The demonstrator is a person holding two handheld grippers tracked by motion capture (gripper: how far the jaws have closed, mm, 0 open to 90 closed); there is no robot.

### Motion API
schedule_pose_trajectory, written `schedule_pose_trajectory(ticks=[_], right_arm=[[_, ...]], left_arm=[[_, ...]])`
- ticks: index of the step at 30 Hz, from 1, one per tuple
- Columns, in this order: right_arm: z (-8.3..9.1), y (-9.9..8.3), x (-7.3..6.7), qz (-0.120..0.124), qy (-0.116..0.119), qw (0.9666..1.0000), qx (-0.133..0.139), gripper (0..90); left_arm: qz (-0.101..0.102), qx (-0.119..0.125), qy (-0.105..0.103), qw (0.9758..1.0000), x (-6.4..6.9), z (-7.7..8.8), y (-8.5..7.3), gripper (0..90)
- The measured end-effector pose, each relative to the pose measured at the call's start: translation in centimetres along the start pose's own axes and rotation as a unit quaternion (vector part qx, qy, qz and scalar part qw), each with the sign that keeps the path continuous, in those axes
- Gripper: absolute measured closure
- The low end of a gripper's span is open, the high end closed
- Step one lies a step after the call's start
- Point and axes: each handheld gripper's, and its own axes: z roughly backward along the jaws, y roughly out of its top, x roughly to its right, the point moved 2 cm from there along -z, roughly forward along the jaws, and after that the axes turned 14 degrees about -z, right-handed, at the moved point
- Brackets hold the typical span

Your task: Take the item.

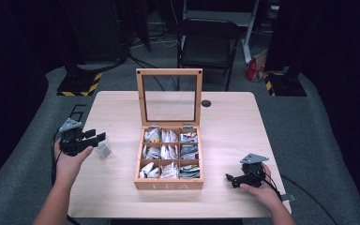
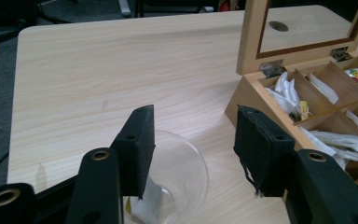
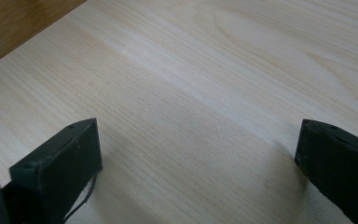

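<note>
A person sits at a pale wooden table [image 1: 225, 117] with a two-jaw gripper in each hand. Near the middle of the table stands a wooden tea box [image 1: 168, 159] with its glass-paned lid propped upright at the back; its nine compartments, three rows of three, hold tea bags in white and coloured wrappers, and the front wall bears the word TEA. On the left part of the table, well apart from the box, stands a small clear glass cup [image 1: 104, 149]. In the left gripper view the cup [image 2: 177, 182] sits just below and between the black jaws, and a white tea bag [image 2: 147, 203] lies inside it, leaning against the near wall. The left gripper [image 1: 96, 136] hovers over the cup with its jaws released and spread apart, nothing pinched between them; the pads are not pressing on the cup or the bag. The right gripper [image 1: 232, 179] rests low near the front right corner of the table, to the right of the box, its jaws also spread wide with bare wood grain between them in the right gripper view [image 3: 198, 154].
</note>
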Motion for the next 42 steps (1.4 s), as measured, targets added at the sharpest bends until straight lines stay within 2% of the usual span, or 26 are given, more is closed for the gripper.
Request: schedule_pose_trajectory(ticks=[10,18,24,32,42], right_arm=[[0.0,0.0,0.0,0.001,0.0,1.0,0.0,0.0],[0.0,0.0,0.0,0.001,0.0,1.0,0.0,0.0],[0.0,0.0,0.0,0.001,0.0,1.0,0.0,0.0],[0.0,0.0,0.0,0.001,0.0,1.0,0.0,0.0],[0.0,0.0,0.0,0.001,0.0,1.0,-0.001,0.0]], left_arm=[[-0.016,0.01,-0.015,0.9997,1.6,0.2,1.4,45.4],[-0.025,0.015,-0.024,0.9993,2.7,0.1,1.8,44.8],[-0.038,0.011,-0.033,0.9987,3.6,-0.3,1.7,44.6],[-0.042,0.007,-0.045,0.9981,4.6,-0.6,1.3,44.3],[-0.049,-0.002,-0.058,0.9971,5.8,-1.0,-0.1,43.5]])
